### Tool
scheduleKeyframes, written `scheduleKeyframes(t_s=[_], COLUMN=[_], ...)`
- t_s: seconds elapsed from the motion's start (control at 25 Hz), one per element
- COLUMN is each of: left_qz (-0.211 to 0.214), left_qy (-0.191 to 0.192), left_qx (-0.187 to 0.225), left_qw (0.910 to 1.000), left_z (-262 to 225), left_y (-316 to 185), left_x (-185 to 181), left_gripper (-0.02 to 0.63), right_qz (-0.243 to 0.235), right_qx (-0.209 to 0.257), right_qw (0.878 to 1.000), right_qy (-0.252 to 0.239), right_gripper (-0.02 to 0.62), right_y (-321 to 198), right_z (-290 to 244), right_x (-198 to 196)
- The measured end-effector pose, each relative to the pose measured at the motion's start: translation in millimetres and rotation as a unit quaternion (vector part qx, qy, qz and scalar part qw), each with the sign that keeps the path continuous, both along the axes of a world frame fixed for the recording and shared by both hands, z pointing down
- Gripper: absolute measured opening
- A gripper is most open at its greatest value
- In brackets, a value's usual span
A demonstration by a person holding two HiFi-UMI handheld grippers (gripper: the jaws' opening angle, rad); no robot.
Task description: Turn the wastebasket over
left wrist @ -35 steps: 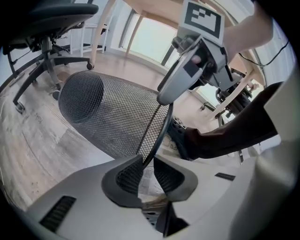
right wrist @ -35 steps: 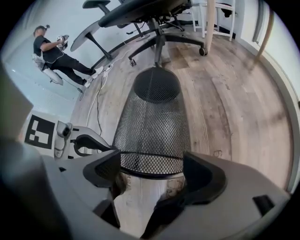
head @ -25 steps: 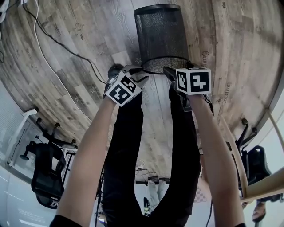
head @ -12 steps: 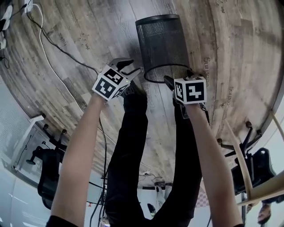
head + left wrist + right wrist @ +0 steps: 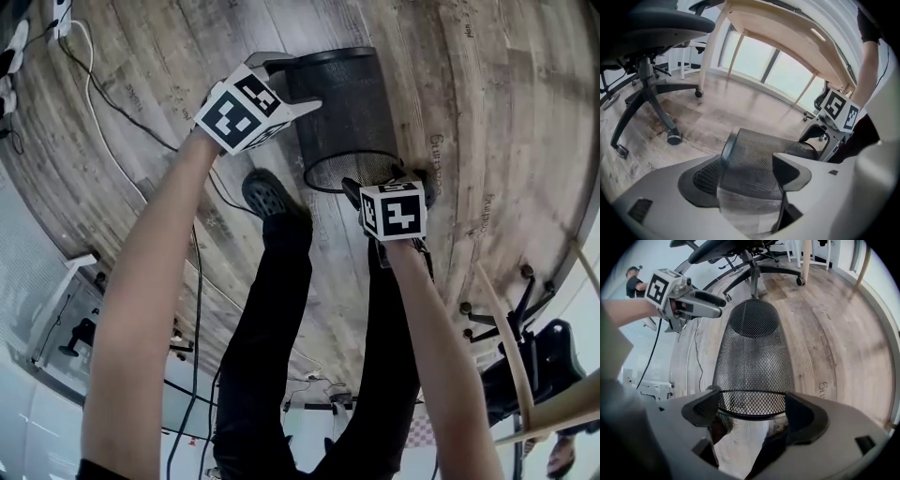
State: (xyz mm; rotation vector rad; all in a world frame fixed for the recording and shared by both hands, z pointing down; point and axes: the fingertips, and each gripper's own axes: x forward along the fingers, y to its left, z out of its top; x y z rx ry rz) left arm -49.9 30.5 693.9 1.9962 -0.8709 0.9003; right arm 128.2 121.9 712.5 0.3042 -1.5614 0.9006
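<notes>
Across wood floor [image 5: 497, 112]: wastebasket [image 5: 349, 117] lying on its side, open rim toward 6 o'clock, base toward 12. Left gripper [image 5: 292, 82] at 10 o'clock, jaws opening around the base end, not pressing. Right gripper [image 5: 386, 181] at 6 o'clock, jaws apart astride the near rim, grip unclear. Likely trouble: rolling sideways, or slick mesh slipping from a shallow bite when tipped upright.

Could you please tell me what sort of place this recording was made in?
Probably an office or workroom: a rolling office chair stands on the wood-plank floor near a pale wooden desk by a window, and there is a black mesh wastebasket.
</notes>
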Motion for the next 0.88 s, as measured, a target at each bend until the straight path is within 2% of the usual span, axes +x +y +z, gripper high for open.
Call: scheduleKeyframes(t_s=[0.2,0.36,0.44,0.68,0.88], left_qz=[0.03,0.011,0.005,0.028,0.031], left_qy=[0.01,0.019,0.009,0.01,-0.002], left_qx=[-0.018,-0.046,-0.045,-0.065,-0.071], left_qw=[0.9993,0.9987,0.9989,0.9974,0.997], left_z=[8.7,23.3,29.2,33.1,32.3], left_y=[-23.2,-26.3,-27.7,-27.2,-26.0], left_x=[10.2,18.3,20.3,20.8,18.3], left_gripper=[0.385,0.41,0.41,0.419,0.417], right_qz=[0.004,0.002,0.001,0.005,0.004], right_qx=[0.01,0.015,0.017,0.02,0.016], right_qw=[1.0,1.0,1.0,1.0,1.0], right_qy=[-0.003,-0.002,-0.003,-0.004,0.003], right_gripper=[0.416,0.416,0.417,0.419,0.42], right_y=[3.0,4.3,3.9,5.7,7.8], right_z=[-2.4,-2.4,-1.6,-1.8,-0.5], right_x=[-2.9,-4.1,-3.4,-4.9,-6.3])
